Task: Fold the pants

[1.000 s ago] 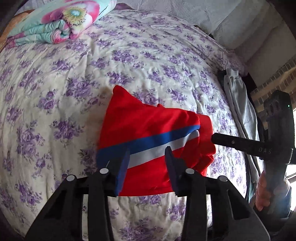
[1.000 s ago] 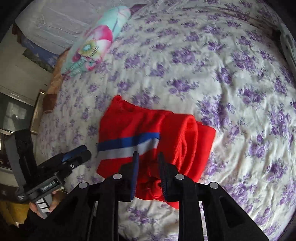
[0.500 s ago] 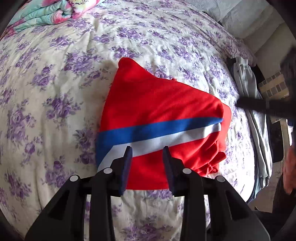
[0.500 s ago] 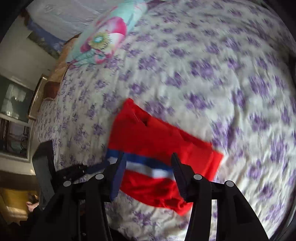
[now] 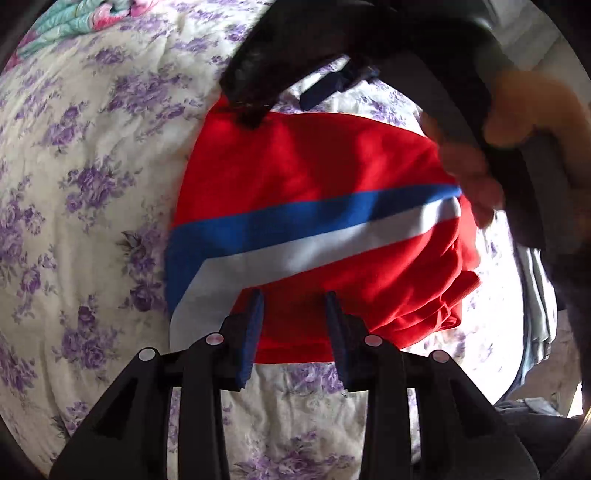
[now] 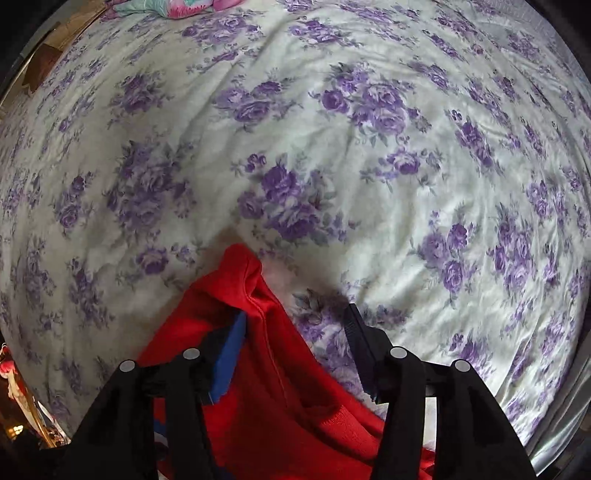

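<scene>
The red pants (image 5: 314,177) with a blue and white stripe lie folded into a compact bundle on the floral bedspread (image 5: 74,166). My left gripper (image 5: 293,306) is open, its tips over the near edge of the bundle, holding nothing. My right gripper (image 6: 295,325) is open and low over the far corner of the pants (image 6: 255,295), with the red cloth between its fingers. In the left wrist view the right gripper (image 5: 280,107) reaches across from the upper right, held by a hand (image 5: 480,173).
A folded turquoise and pink floral blanket (image 5: 81,18) lies at the far left of the bed. Grey clothing (image 5: 535,295) hangs at the bed's right edge. White bedspread with purple flowers (image 6: 332,129) stretches beyond the pants.
My right gripper has swung over the bundle to its far corner and dropped low over it. My left gripper has moved closer to the near edge.
</scene>
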{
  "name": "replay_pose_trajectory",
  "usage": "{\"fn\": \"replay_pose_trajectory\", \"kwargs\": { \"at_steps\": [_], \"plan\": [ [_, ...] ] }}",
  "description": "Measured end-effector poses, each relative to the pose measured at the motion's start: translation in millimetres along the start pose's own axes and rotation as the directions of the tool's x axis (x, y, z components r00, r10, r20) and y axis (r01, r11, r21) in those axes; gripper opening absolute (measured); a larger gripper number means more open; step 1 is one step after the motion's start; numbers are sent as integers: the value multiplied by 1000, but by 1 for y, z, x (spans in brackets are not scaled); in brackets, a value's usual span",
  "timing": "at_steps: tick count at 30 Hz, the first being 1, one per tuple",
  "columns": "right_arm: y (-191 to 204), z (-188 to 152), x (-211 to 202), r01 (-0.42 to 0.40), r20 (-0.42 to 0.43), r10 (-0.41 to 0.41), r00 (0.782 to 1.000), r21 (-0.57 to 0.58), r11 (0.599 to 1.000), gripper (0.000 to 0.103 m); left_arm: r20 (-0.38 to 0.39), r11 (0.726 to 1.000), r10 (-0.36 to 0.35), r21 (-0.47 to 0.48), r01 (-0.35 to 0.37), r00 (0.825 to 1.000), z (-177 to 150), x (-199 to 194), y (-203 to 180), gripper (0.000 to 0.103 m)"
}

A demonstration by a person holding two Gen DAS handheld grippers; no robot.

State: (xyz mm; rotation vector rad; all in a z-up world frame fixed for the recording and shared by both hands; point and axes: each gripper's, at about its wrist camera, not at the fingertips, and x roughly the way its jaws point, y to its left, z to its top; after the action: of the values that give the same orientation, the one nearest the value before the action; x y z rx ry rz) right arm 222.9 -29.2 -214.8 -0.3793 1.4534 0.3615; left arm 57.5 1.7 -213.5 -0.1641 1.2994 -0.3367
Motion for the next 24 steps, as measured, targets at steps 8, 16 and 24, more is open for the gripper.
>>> {"fn": "replay_pose_trajectory", "kwargs": {
  "at_steps": [8, 16, 24],
  "plan": [
    [-43, -20, -58, -87, 92, 76, 993, 122, 989, 28, 17, 999, -41, -5, 41, 999, -1, -29, 1, 35],
    [-91, -135, -143, -293, 262, 224, 938, 259, 920, 43, 46, 972, -139, -186, 146, 989, 21, -46, 71, 59],
    [-114, -257, -120, -326, 245, 233, 941, 477, 816, 44, -103, 952, -243, -216, 217, 964, 41, 14, 86, 59]
  ]
}}
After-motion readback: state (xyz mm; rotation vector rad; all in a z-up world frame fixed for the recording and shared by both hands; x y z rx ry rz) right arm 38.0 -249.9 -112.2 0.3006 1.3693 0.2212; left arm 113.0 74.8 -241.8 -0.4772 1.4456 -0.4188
